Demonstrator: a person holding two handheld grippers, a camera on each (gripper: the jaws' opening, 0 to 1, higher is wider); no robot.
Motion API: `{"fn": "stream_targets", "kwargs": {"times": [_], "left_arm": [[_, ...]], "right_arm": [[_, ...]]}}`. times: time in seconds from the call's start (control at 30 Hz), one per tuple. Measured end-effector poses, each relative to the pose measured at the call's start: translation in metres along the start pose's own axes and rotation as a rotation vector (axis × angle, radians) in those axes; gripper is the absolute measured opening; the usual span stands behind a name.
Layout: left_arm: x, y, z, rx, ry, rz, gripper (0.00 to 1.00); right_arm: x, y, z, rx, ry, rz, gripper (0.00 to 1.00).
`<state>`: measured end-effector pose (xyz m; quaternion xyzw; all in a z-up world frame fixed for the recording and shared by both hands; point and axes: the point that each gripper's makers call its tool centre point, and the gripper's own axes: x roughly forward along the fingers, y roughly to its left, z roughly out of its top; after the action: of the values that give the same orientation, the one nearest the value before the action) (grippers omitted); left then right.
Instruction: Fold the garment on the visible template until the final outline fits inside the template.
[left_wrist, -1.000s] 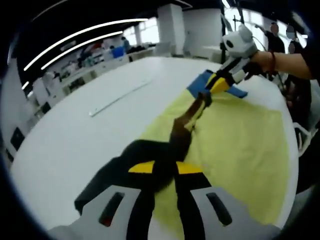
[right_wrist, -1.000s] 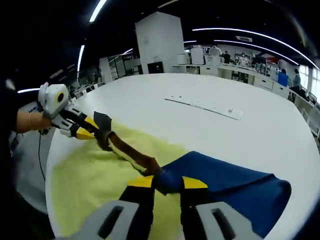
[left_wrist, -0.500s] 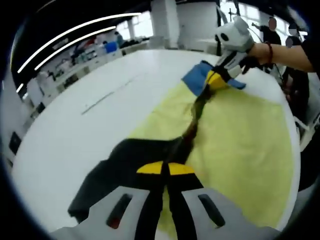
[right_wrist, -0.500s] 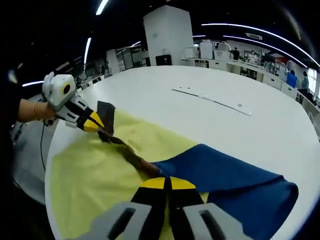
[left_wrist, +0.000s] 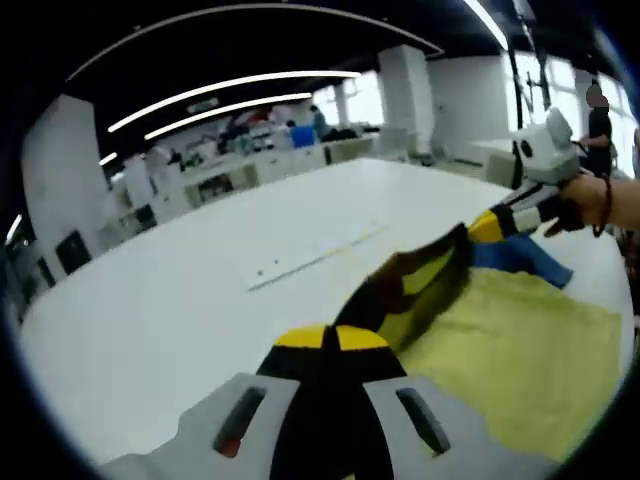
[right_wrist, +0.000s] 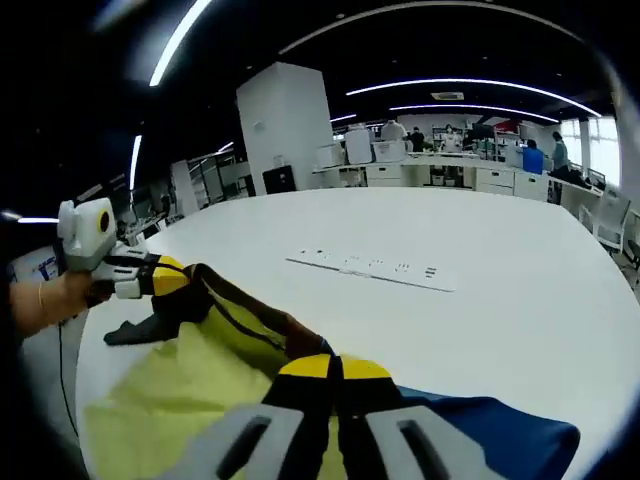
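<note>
Left gripper view: left gripper (left_wrist: 333, 340), grey body with yellow-tipped black jaws, rises from the bottom edge; jaws closed together on one end of the multicoloured cloth garment (left_wrist: 420, 285), a piece with dark brown, black and yellow-green panels and a blue part. The garment's upper edge runs raised and stretched from these jaws across to the right gripper (left_wrist: 490, 226), which enters from the right, held by a person's hand (left_wrist: 590, 203) with a thin band at the wrist. The blue part of the garment lies on the surface just beside that gripper. Pale yellow flat template sheet (left_wrist: 520, 360) lies on the round white table (left_wrist: 150, 320), under and to the right of the lifted garment. Long white strip (left_wrist: 315, 258) lies on the table, apart from the sheet.

Right gripper view: right gripper (right_wrist: 333, 369), same make, jaws closed together on the garment (right_wrist: 240, 320) at its other end. The dark band of cloth spans in the air to the left gripper (right_wrist: 170, 278), whose yellow tips pinch it; a black corner hangs below onto the sheet. Template sheet (right_wrist: 170, 410) lies below the span; the blue part lies at lower right. White strip (right_wrist: 375, 268) lies well beyond on the table (right_wrist: 500, 300).
</note>
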<state>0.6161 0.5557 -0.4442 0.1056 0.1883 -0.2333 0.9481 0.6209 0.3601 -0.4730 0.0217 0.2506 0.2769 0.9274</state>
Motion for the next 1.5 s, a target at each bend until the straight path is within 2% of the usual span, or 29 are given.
{"fn": "stream_targets", "kwargs": {"times": [0.13, 0.27, 0.5, 0.7, 0.77, 0.8, 0.9, 1.0, 1.1, 1.23, 1.33, 1.37, 1.5], "left_arm": [[0.020, 0.011, -0.001, -0.021, -0.001, 0.040, 0.00], [0.042, 0.018, -0.011, -0.043, 0.017, 0.082, 0.00], [0.073, 0.022, -0.041, -0.026, 0.106, 0.101, 0.00], [0.079, 0.029, -0.051, -0.018, 0.133, 0.113, 0.00], [0.076, 0.036, -0.052, -0.016, 0.140, 0.133, 0.04], [0.072, 0.041, -0.050, -0.022, 0.137, 0.141, 0.10], [0.059, 0.048, -0.046, -0.041, 0.124, 0.147, 0.21], [0.047, 0.053, -0.044, -0.025, 0.127, 0.147, 0.29], [0.027, 0.056, -0.040, -0.043, 0.119, 0.129, 0.38], [0.001, 0.061, -0.043, -0.073, 0.133, 0.101, 0.52], [-0.014, 0.064, -0.045, -0.080, 0.139, 0.089, 0.56], [-0.025, 0.065, -0.048, -0.055, 0.153, 0.088, 0.57], [-0.045, 0.065, -0.051, -0.018, 0.170, 0.087, 0.62]], "right_arm": [[0.020, -0.014, 0.010, 0.049, -0.019, -0.035, 0.00], [0.037, -0.024, 0.011, 0.069, -0.012, -0.062, 0.00], [0.062, -0.037, -0.008, 0.059, 0.066, -0.108, 0.00], [0.070, -0.045, -0.022, 0.047, 0.118, -0.152, 0.00], [0.070, -0.046, -0.022, 0.046, 0.116, -0.162, 0.00], [0.070, -0.047, -0.021, 0.046, 0.117, -0.164, 0.00], [0.064, -0.048, -0.019, 0.040, 0.124, -0.177, 0.15], [0.057, -0.047, -0.016, 0.045, 0.131, -0.178, 0.29], [0.048, -0.045, -0.014, 0.018, 0.149, -0.175, 0.44], [0.029, -0.040, -0.012, -0.004, 0.168, -0.175, 0.57], [0.019, -0.034, -0.008, 0.009, 0.156, -0.161, 0.73], [0.013, -0.031, -0.007, 0.012, 0.156, -0.157, 0.76], [-0.004, -0.020, -0.007, 0.003, 0.158, -0.145, 0.83]]}}
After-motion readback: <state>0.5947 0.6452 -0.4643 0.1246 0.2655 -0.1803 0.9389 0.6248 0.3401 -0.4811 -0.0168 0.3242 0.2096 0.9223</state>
